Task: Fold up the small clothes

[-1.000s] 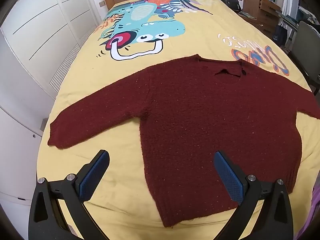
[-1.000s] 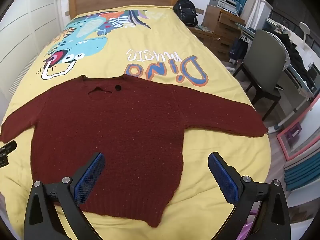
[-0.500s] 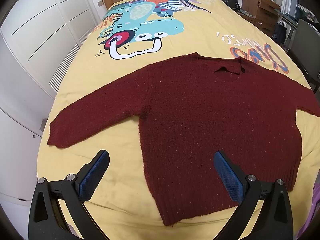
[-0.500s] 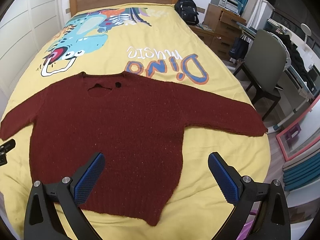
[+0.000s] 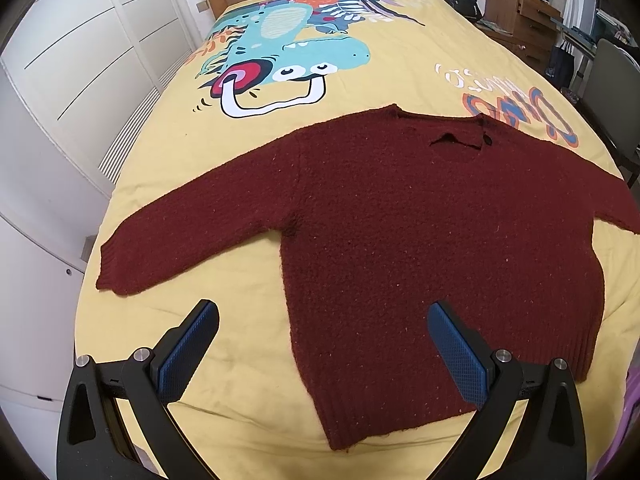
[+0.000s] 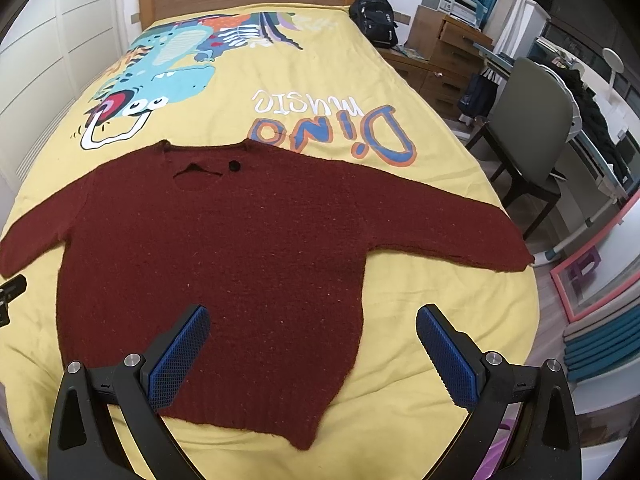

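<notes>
On the yellow dinosaur-print bedspread (image 5: 168,184), the left wrist view showed a dark red knit sweater (image 5: 420,240) laid flat, neck toward the headboard and hem toward the camera. Its left sleeve (image 5: 192,236) ran out to the bed's edge, cuff ending above the left gripper (image 5: 323,350). That gripper hung over the near edge of the bed with its blue pads spread wide and nothing between them, one finger over bare bedspread and the other over the sweater's lower body. No fold looked started yet.

In the right wrist view it was pretty much the mirror picture. The right gripper (image 6: 313,354) was also gaping wide and empty, its inner finger above the hem area and its outer finger above the bed's right edge. The right sleeve (image 6: 440,232) stretched toward the office chair (image 6: 532,120), its cuff right at the edge of the bed. A black backpack (image 6: 376,20) sat up by the headboard, well out of the way.

Probably the step was picking where to grab. The knit looked thick and floppy, so a pinch at the cuff or shoulder seam would likely carry a sleeve across cleaner than a mid-sleeve grab, which could bunch it. Pinching only the top layers without snagging the bedspread seemed like the thing to watch.
</notes>
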`<state>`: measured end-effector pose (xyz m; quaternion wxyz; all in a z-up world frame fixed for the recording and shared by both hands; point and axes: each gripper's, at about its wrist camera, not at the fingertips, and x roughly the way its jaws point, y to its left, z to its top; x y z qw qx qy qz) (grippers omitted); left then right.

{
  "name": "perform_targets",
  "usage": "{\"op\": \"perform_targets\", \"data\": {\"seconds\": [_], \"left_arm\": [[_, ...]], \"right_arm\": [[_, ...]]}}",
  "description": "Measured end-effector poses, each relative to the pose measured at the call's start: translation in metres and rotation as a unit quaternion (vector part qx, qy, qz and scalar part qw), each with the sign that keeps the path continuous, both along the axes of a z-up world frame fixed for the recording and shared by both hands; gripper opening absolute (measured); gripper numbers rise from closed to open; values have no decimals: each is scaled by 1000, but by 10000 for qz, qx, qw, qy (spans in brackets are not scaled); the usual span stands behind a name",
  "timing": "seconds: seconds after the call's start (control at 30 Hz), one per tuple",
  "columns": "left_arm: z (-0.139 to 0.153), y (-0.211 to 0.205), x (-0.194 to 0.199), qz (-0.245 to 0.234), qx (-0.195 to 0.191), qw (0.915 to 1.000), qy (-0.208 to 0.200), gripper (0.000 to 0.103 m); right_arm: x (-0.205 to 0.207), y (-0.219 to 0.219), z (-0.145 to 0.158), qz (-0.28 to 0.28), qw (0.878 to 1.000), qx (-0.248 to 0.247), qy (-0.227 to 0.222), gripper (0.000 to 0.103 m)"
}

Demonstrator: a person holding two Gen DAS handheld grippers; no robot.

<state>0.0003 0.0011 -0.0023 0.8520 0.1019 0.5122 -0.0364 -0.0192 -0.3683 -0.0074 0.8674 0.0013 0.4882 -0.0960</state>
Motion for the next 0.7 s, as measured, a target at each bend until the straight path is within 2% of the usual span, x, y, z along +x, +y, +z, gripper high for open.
{"op": "perform_targets", "data": {"seconds": [0.3,0.7], "left_arm": [[0,0,-2,-42,124,9999,-27,102],[-1,0,-2,-73,108,9999,9,102]], "right_arm": [[1,-2,-1,13,10000,-21,56,103],[2,1,0,84,9999,-68,70,103]]}}
